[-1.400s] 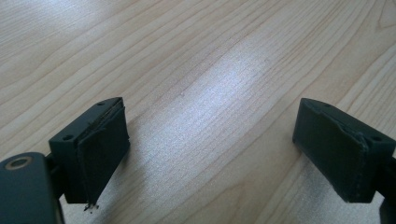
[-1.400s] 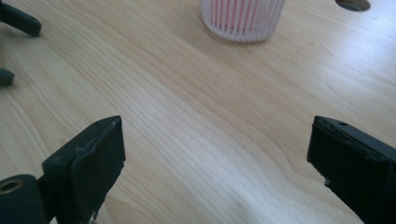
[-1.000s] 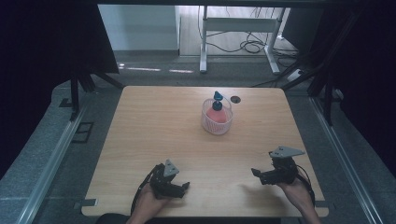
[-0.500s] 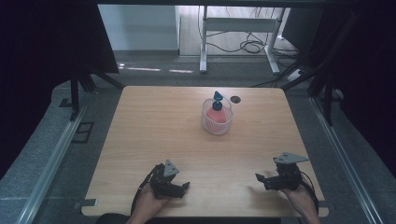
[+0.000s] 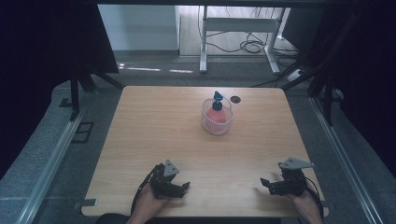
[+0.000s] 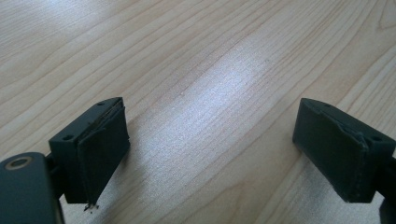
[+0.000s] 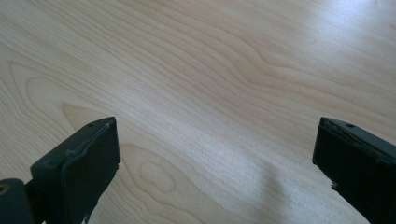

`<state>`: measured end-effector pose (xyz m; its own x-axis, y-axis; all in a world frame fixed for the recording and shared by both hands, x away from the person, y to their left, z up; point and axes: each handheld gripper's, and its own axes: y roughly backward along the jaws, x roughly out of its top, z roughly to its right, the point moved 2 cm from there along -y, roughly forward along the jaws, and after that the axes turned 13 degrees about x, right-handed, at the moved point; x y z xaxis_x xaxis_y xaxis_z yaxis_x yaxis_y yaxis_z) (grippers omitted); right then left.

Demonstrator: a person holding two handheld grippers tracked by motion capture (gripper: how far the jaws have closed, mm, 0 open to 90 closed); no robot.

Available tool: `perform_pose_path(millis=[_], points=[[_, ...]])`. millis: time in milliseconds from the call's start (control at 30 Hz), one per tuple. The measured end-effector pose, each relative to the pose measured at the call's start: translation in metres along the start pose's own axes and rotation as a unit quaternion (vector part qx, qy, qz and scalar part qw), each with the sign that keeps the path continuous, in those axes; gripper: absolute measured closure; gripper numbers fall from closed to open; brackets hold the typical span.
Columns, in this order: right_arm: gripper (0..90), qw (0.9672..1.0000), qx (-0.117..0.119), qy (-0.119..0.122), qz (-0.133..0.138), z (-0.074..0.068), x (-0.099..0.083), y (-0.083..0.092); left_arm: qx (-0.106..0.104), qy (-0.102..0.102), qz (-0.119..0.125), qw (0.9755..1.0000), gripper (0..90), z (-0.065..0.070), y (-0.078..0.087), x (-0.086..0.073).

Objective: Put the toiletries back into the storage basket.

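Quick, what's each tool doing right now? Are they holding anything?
Left tool: open, holding nothing, low over the wooden table.
Right tool: open, holding nothing.

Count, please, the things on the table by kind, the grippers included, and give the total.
Basket: 1
Bottle, standing in the basket: 1
Grippers: 2, left gripper and right gripper, both open and holding nothing
Total: 4
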<state>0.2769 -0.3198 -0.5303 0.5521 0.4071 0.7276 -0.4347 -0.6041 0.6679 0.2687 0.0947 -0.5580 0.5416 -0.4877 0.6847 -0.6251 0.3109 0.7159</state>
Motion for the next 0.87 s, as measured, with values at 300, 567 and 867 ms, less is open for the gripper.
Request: perform_pose_path(millis=[300, 567, 867], points=[[0.7, 0.9999, -0.003, -0.007, -0.01, 0.001, -0.014, -0.005, 0.0, 0.0, 0.0, 1.0, 10.3, 0.0, 0.0, 0.0], [0.0, 0.9997, -0.004, -0.012, -0.019, 0.002, -0.024, -0.011, 0.0, 0.0, 0.0, 1.0, 10.3, 0.0, 0.0, 0.0], [0.0, 0.9998, -0.008, -0.01, -0.016, 0.001, -0.025, -0.012, 0.0, 0.0, 0.0, 1.0, 10.3, 0.0, 0.0, 0.0]])
